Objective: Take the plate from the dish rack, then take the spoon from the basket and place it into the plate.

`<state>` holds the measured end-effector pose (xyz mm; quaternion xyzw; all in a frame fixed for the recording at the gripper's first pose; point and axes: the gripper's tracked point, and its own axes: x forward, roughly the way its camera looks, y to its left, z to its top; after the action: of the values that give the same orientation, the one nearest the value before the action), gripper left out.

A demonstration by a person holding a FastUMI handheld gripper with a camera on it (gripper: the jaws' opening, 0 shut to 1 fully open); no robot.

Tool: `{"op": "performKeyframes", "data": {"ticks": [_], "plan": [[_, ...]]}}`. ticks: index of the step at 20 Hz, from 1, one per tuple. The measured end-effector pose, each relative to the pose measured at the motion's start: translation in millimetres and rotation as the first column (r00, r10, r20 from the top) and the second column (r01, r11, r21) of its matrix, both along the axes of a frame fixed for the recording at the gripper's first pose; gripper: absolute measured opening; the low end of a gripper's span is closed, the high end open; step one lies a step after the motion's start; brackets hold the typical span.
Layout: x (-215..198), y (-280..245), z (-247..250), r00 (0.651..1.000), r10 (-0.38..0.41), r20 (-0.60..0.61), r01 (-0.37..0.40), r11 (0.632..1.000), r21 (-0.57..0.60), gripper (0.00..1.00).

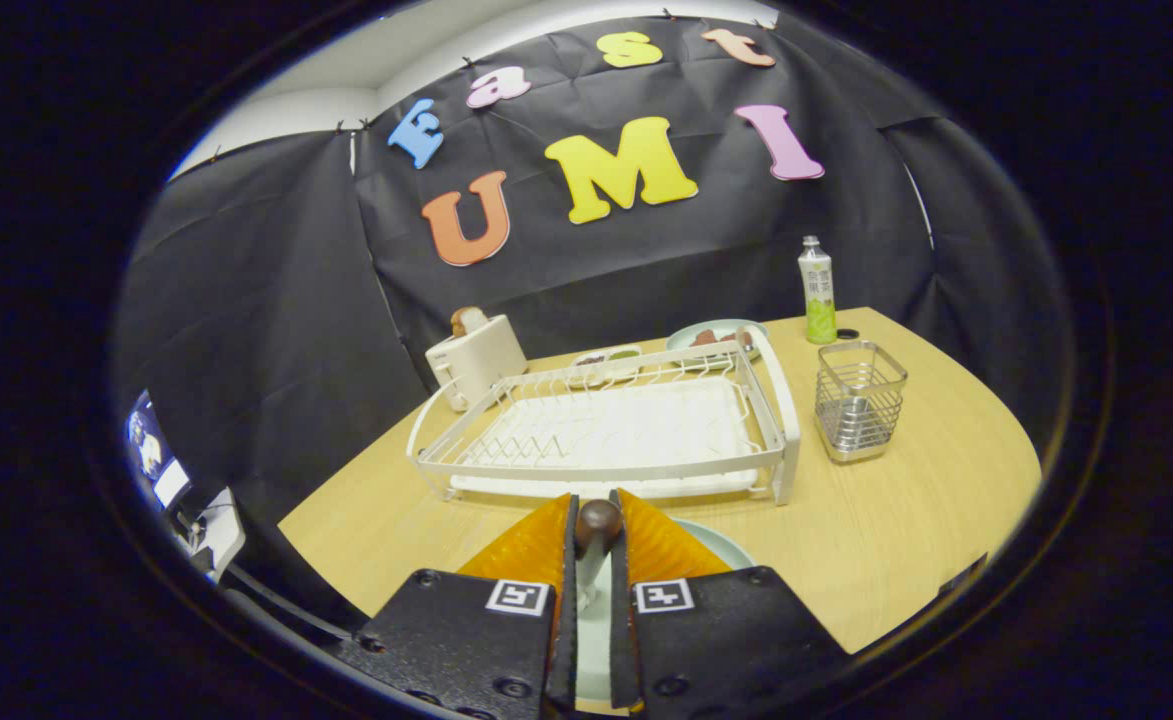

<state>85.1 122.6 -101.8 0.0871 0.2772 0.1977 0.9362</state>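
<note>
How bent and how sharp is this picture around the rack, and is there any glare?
Gripper view: fisheye bends the table edge and bows the dish rack; the rack and wire basket look sharp; soft sheen on the wood, no harsh glare; the gripper, shut on the spoon over the plate, looms large and close.

White dish rack (606,430), pale-green plate (716,545), silver basket (858,400).

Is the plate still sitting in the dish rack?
No. The dish rack holds no plate; the plate lies on the table beneath the tool, whose fingers are shut on the spoon.
</note>
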Motion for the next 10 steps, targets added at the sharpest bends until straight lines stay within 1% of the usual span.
{"op": "performKeyframes", "data": {"ticks": [2,6,8,10], "plan": [[3.0,-13.5,-0.4,0.999,-0.033,0.012,0.034,0.999,-0.008,0.24],[15.2,-43.8,7.1,0.991,-0.127,0.043,0.127,0.992,0.005,0.70],[24.1,-59.3,16.7,0.982,-0.168,0.089,0.169,0.986,-0.006,0.94],[23.6,-72.2,28.9,0.970,-0.199,0.140,0.205,0.978,-0.031,0.97]]}}
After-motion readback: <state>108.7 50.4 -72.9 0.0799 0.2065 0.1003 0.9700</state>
